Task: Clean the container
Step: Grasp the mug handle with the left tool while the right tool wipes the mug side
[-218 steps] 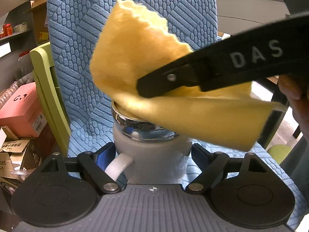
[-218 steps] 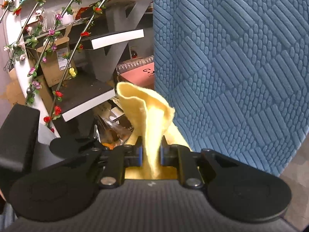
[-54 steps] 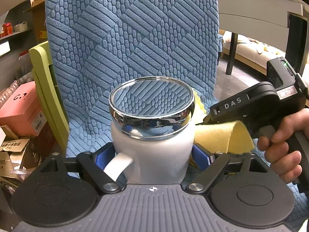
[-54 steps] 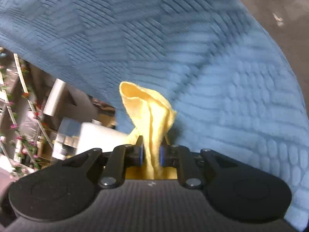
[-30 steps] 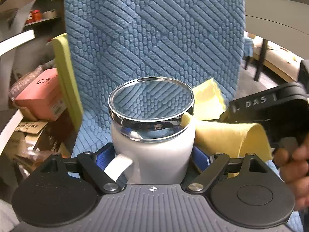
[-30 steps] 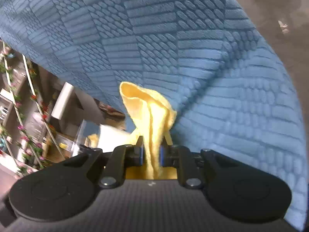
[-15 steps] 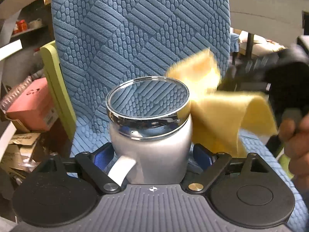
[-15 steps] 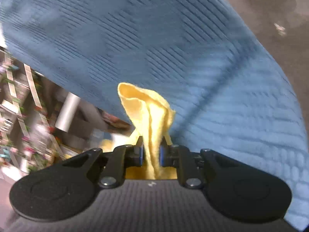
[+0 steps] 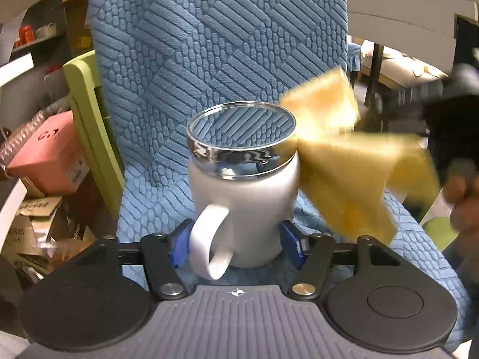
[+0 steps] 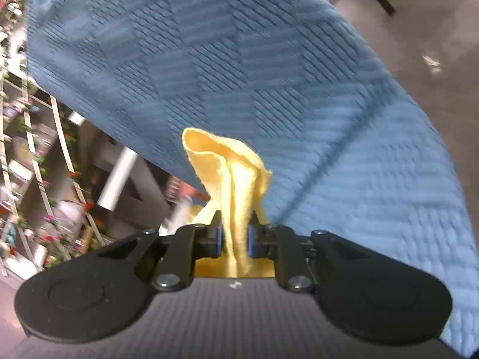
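Note:
My left gripper (image 9: 236, 243) is shut on a white mug-shaped container (image 9: 244, 197) with a handle and a chrome rim, and holds it upright above a blue chair. My right gripper (image 10: 234, 236) is shut on a yellow cloth (image 10: 230, 173). In the left wrist view the cloth (image 9: 350, 164) is blurred and touches the right side of the container near the rim. The right gripper body (image 9: 452, 113) is a dark blur at the right edge, with a hand below it.
A blue textured chair (image 9: 215, 39) fills the background in both views. A green chair edge (image 9: 86, 125), a pink box (image 9: 48, 155) and cardboard clutter lie at the left. Shelves with artificial flowers (image 10: 36, 179) show at the left of the right wrist view.
The cloth moved up from behind the container's right side to its rim. The container turned in my left gripper, so the handle now faces the camera.

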A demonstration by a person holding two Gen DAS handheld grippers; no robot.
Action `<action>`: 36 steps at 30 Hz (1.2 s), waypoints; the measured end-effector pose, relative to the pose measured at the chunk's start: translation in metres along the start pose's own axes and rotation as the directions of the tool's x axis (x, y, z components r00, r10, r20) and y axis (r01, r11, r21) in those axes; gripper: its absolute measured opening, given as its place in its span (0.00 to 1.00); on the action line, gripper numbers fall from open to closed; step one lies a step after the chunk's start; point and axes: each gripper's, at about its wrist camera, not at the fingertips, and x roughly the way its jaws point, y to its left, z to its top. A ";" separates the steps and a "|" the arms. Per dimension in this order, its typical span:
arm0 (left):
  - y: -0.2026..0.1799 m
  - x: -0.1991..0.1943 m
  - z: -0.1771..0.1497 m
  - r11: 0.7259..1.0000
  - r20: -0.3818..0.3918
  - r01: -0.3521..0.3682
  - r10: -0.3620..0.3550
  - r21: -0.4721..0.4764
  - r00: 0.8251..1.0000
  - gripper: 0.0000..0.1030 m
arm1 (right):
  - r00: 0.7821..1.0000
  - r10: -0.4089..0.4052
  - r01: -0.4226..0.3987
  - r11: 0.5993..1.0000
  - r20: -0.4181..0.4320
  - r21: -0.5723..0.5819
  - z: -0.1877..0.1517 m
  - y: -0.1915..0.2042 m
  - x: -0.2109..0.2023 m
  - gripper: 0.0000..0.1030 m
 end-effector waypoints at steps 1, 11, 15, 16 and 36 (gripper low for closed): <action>0.000 0.000 0.000 1.000 0.001 0.003 -0.003 -0.003 1.000 0.61 | 1.000 -0.021 0.021 1.000 -0.011 0.010 -0.004 -0.003 0.003 0.16; -0.001 -0.008 -0.003 1.000 -0.001 0.029 -0.029 -0.008 1.000 0.30 | 0.997 -0.050 0.050 0.999 0.056 0.012 -0.011 0.013 0.003 0.16; -0.002 -0.009 -0.003 0.999 -0.003 0.040 -0.040 -0.005 0.999 0.30 | 0.991 -0.136 0.136 0.989 0.011 0.059 -0.017 0.000 0.013 0.16; -0.003 -0.010 -0.004 0.999 -0.002 0.045 -0.045 -0.006 0.999 0.30 | 0.992 -0.126 0.124 0.990 0.024 0.064 -0.017 0.002 0.009 0.16; -0.002 -0.006 -0.004 0.998 -0.027 0.059 -0.060 -0.035 0.998 0.30 | 0.992 -0.109 0.100 0.987 0.065 0.126 -0.024 0.000 0.007 0.17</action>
